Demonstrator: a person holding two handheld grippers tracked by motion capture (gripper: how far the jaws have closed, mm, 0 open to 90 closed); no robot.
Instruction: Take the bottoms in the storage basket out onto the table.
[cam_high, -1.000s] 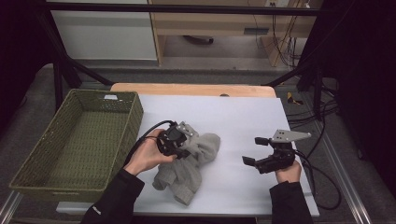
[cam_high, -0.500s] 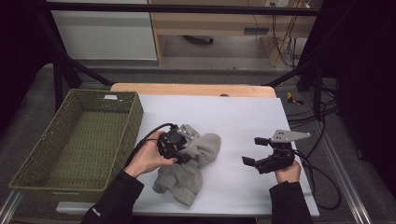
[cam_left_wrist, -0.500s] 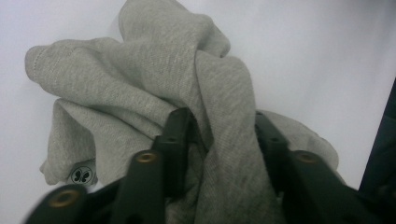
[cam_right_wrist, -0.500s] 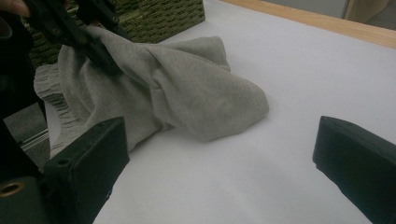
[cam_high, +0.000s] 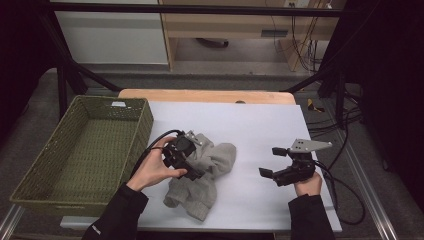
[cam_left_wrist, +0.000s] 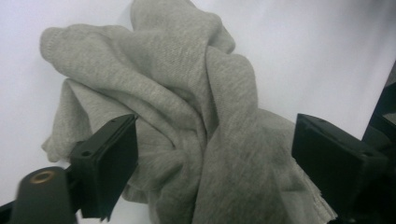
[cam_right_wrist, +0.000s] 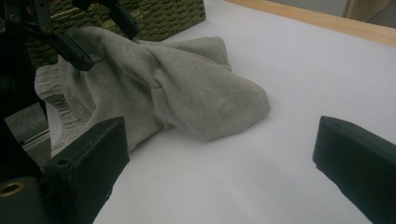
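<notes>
Grey cloth (cam_high: 202, 175), a soft rumpled garment, lies bunched on the white desk (cam_high: 260, 125) just right of the green woven basket (cam_high: 80, 150), well short of its rim. Over the cloth sits the left gripper (cam_high: 192, 162), whose jaws have just been opening: a second ago they were pinched together on the fabric, and in the left gripper view they now stand wide apart with the folds (cam_left_wrist: 196, 130) heaped between them, neither pad pressing in. That reads as a release, so the garment has been set down where it is, not carried into the basket. Its heap sat slightly differently a moment earlier, its lower lobe now spread a little toward the desk's near edge. Off to the right, well apart from the cloth, the right gripper (cam_high: 275, 162) hovers over bare desk with its jaws open and nothing in them; its own view looks across at the cloth's rounded end (cam_right_wrist: 219, 107). A fresh grip seems the likely next need.
</notes>
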